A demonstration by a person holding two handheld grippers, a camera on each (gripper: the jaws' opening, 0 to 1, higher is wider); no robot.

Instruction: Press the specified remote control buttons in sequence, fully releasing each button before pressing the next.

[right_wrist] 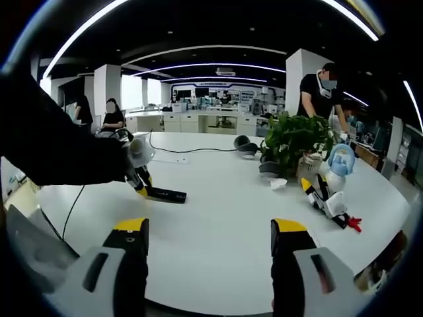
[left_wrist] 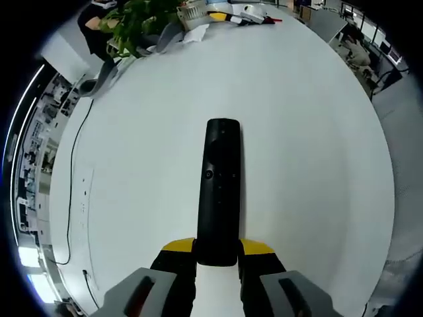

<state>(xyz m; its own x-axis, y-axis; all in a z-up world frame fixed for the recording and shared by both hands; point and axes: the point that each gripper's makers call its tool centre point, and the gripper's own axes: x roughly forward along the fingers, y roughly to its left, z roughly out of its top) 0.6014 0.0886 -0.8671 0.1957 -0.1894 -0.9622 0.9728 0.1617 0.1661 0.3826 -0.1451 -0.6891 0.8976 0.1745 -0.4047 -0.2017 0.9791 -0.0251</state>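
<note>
A long black remote control (left_wrist: 219, 191) lies lengthwise over the white table (left_wrist: 310, 152), with small buttons on its upper face. My left gripper (left_wrist: 218, 254) is shut on the remote's near end, its yellow-tipped jaws pressed to both sides. In the right gripper view the same remote (right_wrist: 165, 194) appears small at the left, held by the left gripper (right_wrist: 139, 177) under a dark sleeve. My right gripper (right_wrist: 210, 241) hovers above the near table edge, open, with nothing between its yellow-tipped jaws.
A potted green plant (right_wrist: 291, 142) stands mid-table, with a white toy robot (right_wrist: 325, 191) and headphones (right_wrist: 246, 146) near it. A black cable (left_wrist: 73, 165) trails along the table's left side. People stand and sit in the office behind.
</note>
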